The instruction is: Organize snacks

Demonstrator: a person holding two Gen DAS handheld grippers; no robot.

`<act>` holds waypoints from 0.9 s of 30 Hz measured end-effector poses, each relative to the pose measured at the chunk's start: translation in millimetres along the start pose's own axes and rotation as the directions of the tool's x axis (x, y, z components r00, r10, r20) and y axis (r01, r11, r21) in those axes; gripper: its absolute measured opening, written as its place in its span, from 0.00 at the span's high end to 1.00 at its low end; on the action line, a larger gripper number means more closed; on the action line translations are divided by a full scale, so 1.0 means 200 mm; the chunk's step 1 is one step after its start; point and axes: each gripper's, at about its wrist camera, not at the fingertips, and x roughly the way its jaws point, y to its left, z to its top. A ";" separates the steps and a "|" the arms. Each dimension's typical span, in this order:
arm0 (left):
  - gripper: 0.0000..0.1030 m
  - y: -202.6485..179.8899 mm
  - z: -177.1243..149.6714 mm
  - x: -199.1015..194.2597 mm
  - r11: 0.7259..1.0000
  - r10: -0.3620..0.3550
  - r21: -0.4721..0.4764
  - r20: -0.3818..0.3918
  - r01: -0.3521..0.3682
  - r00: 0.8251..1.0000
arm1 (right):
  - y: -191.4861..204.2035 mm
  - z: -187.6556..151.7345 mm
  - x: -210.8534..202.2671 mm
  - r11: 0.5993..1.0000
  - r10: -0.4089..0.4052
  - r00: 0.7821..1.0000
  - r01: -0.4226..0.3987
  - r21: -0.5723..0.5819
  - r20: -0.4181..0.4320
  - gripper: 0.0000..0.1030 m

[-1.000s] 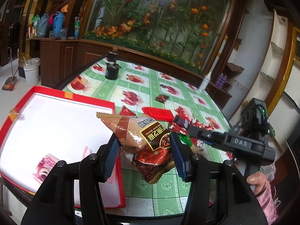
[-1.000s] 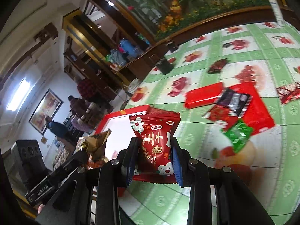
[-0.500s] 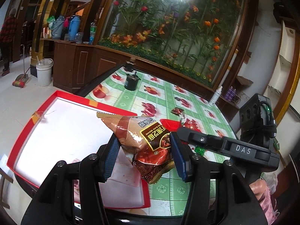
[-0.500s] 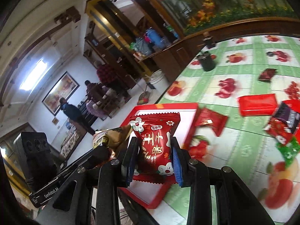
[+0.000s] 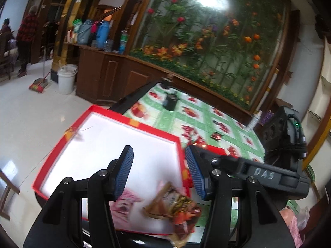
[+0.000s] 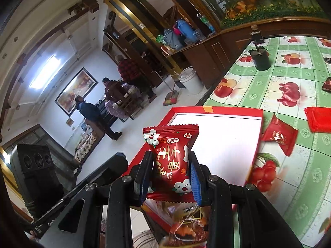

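Jaws spread wide and empty describe the left gripper [image 5: 159, 173], which hangs above the near right corner of the red-rimmed tray [image 5: 132, 122]. Just below and ahead of its fingers a brown snack packet [image 5: 175, 202] lies blurred at that corner, partly over the rim, beside a pink wrapper [image 5: 126, 202] on the tray's white floor. The open stance over the tray suggests this is the drop spot for sorted snacks; whether the packet has settled inside or hangs over the edge I cannot tell through the blur.

To the right, the right gripper [image 6: 170, 172] pinches a red candy packet [image 6: 170, 159] with white flowers, upright between its blue pads, held over the tray's near edge, likely next to go in. Further right of it, loose on the cloth, lie a small red packet [image 6: 279, 137] just off the tray's corner and a flat red packet [image 6: 318, 119] beyond.

A green-checked tablecloth with fruit prints [image 6: 289, 76] covers the table; a black canister [image 6: 260, 59] stands at its far end. Beyond are dark wood cabinets, a flower mural [image 5: 206, 45], a white bucket [image 5: 66, 78], and people standing in the far room.
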 end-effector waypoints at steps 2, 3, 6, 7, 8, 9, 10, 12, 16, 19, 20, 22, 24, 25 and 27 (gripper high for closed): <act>0.49 0.05 0.00 0.01 0.999 0.025 -0.023 -0.007 -0.025 1.000 | -0.01 0.01 0.04 1.000 -0.012 1.000 0.013 0.011 -0.017 0.67; 0.49 0.08 0.00 0.02 0.999 0.036 -0.038 -0.012 -0.036 0.999 | -0.02 0.01 0.06 0.999 -0.032 0.999 0.033 0.012 -0.036 0.66; 0.49 0.14 -0.01 0.05 0.995 0.069 -0.063 -0.042 -0.072 0.997 | -0.09 -0.01 0.12 0.994 -0.096 0.991 0.100 0.046 -0.092 0.63; 0.49 0.16 -0.02 0.06 0.994 0.083 -0.072 -0.050 -0.087 0.995 | -0.11 -0.01 0.12 0.992 -0.099 0.989 0.107 0.069 -0.110 0.63; 0.49 0.17 -0.03 0.06 0.993 0.090 -0.075 -0.055 -0.094 0.994 | -0.14 -0.02 0.12 0.991 -0.097 0.989 0.107 0.085 -0.114 0.63; 0.49 0.18 -0.03 0.07 0.992 0.099 -0.076 -0.061 -0.104 0.993 | -0.17 -0.02 0.10 0.989 -0.096 0.990 0.106 0.102 -0.099 0.63; 0.49 0.18 -0.04 0.08 0.991 0.111 -0.074 -0.067 -0.115 0.992 | -0.19 -0.02 0.07 0.988 -0.098 0.991 0.107 0.108 -0.086 0.62; 0.49 0.17 -0.04 0.08 0.990 0.121 -0.065 -0.072 -0.125 0.990 | -0.23 0.00 0.00 0.987 -0.095 0.994 0.101 0.124 -0.052 0.61; 0.47 0.15 -0.05 0.10 0.989 0.132 -0.050 -0.084 -0.136 0.988 | -0.33 0.02 -0.19 0.981 -0.144 0.989 0.138 0.137 0.037 0.56; 0.41 0.09 -0.08 0.10 0.993 0.107 -0.033 -0.114 -0.111 0.988 | -0.44 0.02 -0.36 0.968 -0.218 0.971 0.202 0.151 0.097 0.55; 0.41 0.06 -0.11 0.11 0.996 0.088 -0.020 -0.132 -0.091 0.987 | -0.47 0.02 -0.40 0.962 -0.242 0.964 0.224 0.156 0.110 0.54; 0.41 -0.03 -0.17 0.11 0.998 0.047 0.037 -0.173 -0.041 0.984 | -0.56 -0.01 -0.52 0.945 -0.303 0.942 0.278 0.175 0.141 0.50; 0.41 -0.11 -0.23 0.10 0.994 0.033 0.109 -0.203 -0.011 0.979 | -0.67 -0.05 -0.65 0.923 -0.357 0.919 0.321 0.211 0.165 0.50; 0.41 -0.15 -0.26 0.11 0.989 0.036 0.147 -0.217 -0.004 0.975 | -0.73 -0.06 -0.71 0.915 -0.372 0.912 0.329 0.232 0.175 0.50; 0.41 -0.22 -0.33 0.14 0.975 0.054 0.221 -0.236 0.000 0.970 | -0.85 -0.09 -0.82 0.897 -0.397 0.896 0.333 0.290 0.199 0.50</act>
